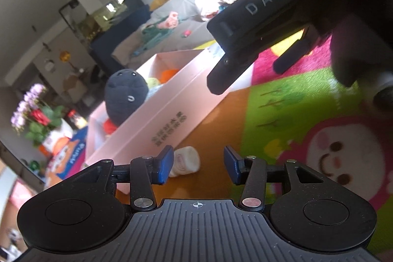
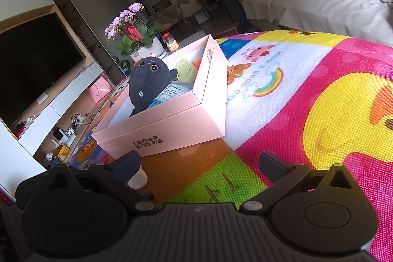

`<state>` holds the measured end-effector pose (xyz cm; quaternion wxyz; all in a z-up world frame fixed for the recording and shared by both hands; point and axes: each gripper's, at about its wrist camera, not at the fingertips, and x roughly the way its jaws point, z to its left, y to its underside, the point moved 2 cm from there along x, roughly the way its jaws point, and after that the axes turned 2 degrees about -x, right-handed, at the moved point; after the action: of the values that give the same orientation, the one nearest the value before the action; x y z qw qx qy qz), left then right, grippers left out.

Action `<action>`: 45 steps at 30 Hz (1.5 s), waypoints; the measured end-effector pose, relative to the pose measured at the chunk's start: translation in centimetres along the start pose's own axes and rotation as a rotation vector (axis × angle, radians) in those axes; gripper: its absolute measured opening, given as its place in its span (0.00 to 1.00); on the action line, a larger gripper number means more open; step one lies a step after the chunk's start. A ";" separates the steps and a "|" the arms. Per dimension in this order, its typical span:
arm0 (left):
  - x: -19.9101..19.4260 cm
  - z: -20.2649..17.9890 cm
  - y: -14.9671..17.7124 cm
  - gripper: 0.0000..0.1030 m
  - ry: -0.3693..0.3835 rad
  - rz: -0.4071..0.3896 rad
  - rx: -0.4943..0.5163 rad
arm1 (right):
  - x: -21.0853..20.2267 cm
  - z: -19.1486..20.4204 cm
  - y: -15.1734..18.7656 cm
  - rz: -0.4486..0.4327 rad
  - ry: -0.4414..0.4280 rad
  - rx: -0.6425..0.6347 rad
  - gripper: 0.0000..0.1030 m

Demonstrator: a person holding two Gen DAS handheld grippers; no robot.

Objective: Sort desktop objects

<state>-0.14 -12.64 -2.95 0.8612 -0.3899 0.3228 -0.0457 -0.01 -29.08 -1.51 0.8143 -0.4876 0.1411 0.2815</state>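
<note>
**Left wrist view: white roll beside the box, not yet gripped**

Left wrist camera showed me the small white roll [image 1: 186, 161], soft-looking with a pink mark on its end, perhaps a rolled sock, lying on the orange patch of the play mat [image 1: 294, 100], just beside the near wall of the pink box [image 1: 172, 114]. The left gripper [image 1: 198, 165] had its blue pads apart with nothing between them; the roll sat a little left of the gap, just beyond the left pad. The right gripper [image 2: 199, 158] was wide open and empty, hovering near the box's near corner, the roll partly hidden behind its left finger.

Inside the box I saw a dark plush toy [image 1: 125, 95] standing up, with green and orange items behind it.

I judged the step in hand to be picking up the roll with the left gripper. To do it well, I would have shifted left until the roll was centred between the pads, come in low, and closed gently across its middle, since it looked squashy and might roll. I would have kept the pads off the box wall, then dropped it into free space right of the plush.
</note>
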 end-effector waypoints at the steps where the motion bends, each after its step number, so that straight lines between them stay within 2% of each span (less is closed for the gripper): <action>1: -0.1 0.3 0.0 0.54 0.008 0.004 -0.023 | 0.0 0.0 0.0 0.000 0.000 0.000 1.00; 3: -0.5 1.3 0.3 0.60 0.009 0.010 -0.084 | 0.0 0.0 0.0 0.000 0.000 -0.001 1.00; 5: -1.1 2.8 0.8 0.71 -0.018 0.015 -0.173 | 0.0 0.0 0.0 0.000 0.000 0.000 1.00; 6: -1.3 3.6 1.2 0.82 -0.041 0.018 -0.220 | 0.1 0.0 0.0 0.002 0.000 -0.001 1.00; 7: -1.5 4.6 1.6 0.85 -0.072 0.024 -0.264 | 0.1 0.0 0.0 0.004 0.002 -0.003 1.00; 10: -2.2 7.6 3.7 0.85 -0.191 0.070 -0.369 | 0.3 0.3 0.1 0.006 0.009 -0.014 1.00; 14: -2.2 11.1 6.2 0.81 -0.271 0.162 -0.502 | 0.5 0.9 0.3 0.014 0.021 -0.052 1.00; 17: -1.9 13.1 7.5 0.75 -0.240 0.188 -0.604 | 0.8 1.5 0.5 0.021 0.041 -0.091 1.00; 18: -1.9 13.3 7.7 0.75 -0.196 0.187 -0.653 | 0.8 1.7 0.5 0.022 0.049 -0.102 1.00; 20: -2.3 13.2 7.9 0.76 -0.055 0.157 -0.735 | 0.9 1.9 0.6 0.025 0.064 -0.118 1.00; 21: -2.6 12.9 7.6 0.76 0.019 0.128 -0.748 | 0.9 2.0 0.6 0.026 0.070 -0.123 1.00; 23: -3.1 12.1 6.8 0.76 0.117 0.077 -0.721 | 1.0 2.0 0.6 0.029 0.078 -0.129 1.00; 25: -3.7 11.7 6.3 0.80 0.166 0.031 -0.683 | 1.0 2.2 0.7 0.032 0.086 -0.138 1.00; 26: -3.7 11.8 6.2 0.83 0.158 0.018 -0.666 | 1.0 2.3 0.7 0.033 0.091 -0.145 1.00; 28: -3.9 12.0 6.3 0.90 0.063 0.019 -0.625 | 1.1 2.4 0.8 0.036 0.099 -0.156 1.00; 30: -3.6 12.2 6.5 0.91 -0.030 0.053 -0.602 | 1.1 2.5 0.8 0.037 0.103 -0.162 1.00; 31: -3.2 12.2 6.6 0.91 -0.050 0.081 -0.613 | 1.1 2.5 0.7 0.038 0.104 -0.162 1.00; 35: -1.9 12.8 6.9 0.89 -0.049 0.126 -0.686 | 1.1 2.5 0.7 0.038 0.104 -0.162 1.00; 39: -1.2 12.7 6.8 0.67 -0.047 0.132 -0.691 | 1.2 2.7 0.8 0.044 0.108 -0.181 1.00; 41: -1.1 12.5 6.8 0.67 -0.059 0.135 -0.679 | 1.4 3.6 1.0 0.053 0.108 -0.244 1.00; 45: -2.8 11.4 7.5 0.67 -0.044 0.134 -0.655 | 1.5 7.8 2.2 0.032 0.090 -0.486 1.00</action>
<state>3.13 0.80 -1.13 0.6980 -0.6248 0.3267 0.1256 -0.49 -21.01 -0.08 0.6615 -0.6788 0.1132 0.2981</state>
